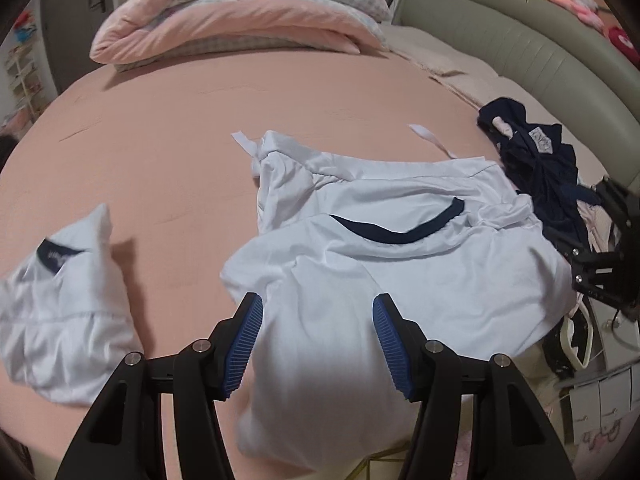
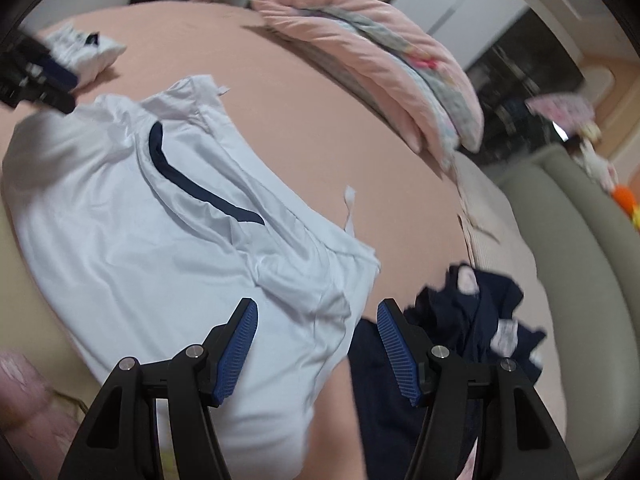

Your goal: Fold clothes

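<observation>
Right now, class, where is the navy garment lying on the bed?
The navy garment lies crumpled at the right of the left wrist view, between the white shorts and the grey headboard.

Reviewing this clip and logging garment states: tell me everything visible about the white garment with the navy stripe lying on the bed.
The white garment is thin, smooth, slightly shiny fabric, with one curved navy stripe across it and white drawstring ends at its far, gathered edge. It lies spread but wrinkled on the pink sheet, its near part draping over the bed's edge. Dark navy clothes touch its side. The left gripper and right gripper stand open above it, pads not pressing it.
</observation>
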Action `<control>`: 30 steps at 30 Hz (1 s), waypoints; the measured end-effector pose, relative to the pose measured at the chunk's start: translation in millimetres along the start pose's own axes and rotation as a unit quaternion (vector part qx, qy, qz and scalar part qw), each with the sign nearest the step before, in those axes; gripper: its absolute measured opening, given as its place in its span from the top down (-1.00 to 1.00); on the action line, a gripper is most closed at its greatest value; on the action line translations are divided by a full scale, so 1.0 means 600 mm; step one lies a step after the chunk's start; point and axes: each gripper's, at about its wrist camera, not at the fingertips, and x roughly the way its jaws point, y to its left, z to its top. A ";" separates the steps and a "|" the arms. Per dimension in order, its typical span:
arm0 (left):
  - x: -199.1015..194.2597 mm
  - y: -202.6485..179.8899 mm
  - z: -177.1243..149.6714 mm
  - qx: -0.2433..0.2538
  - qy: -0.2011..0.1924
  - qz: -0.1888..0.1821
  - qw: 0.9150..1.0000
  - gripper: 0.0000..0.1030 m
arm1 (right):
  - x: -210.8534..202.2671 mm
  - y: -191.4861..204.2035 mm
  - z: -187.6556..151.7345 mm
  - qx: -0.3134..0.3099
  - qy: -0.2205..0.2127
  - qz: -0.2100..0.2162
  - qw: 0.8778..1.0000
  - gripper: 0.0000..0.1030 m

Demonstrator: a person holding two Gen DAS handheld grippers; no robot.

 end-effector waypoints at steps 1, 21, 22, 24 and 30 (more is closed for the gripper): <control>0.005 0.003 0.007 0.001 0.004 -0.002 1.000 -0.07 | 0.005 -0.001 0.004 -0.010 -0.001 0.000 1.000 -0.20; 0.120 -0.003 0.098 0.150 0.106 -0.018 0.983 -0.06 | 0.115 -0.057 0.065 0.050 0.037 0.199 0.978 -0.20; 0.123 -0.003 0.100 0.148 0.110 -0.024 0.983 -0.06 | 0.122 -0.056 0.068 0.050 0.042 0.203 0.977 -0.20; 0.129 -0.004 0.105 0.147 0.119 -0.038 0.981 -0.06 | 0.134 -0.053 0.075 0.050 0.050 0.214 0.974 -0.20; 0.155 -0.019 0.111 0.175 0.145 -0.030 0.974 -0.07 | 0.168 -0.040 0.089 0.045 0.076 0.247 0.965 -0.20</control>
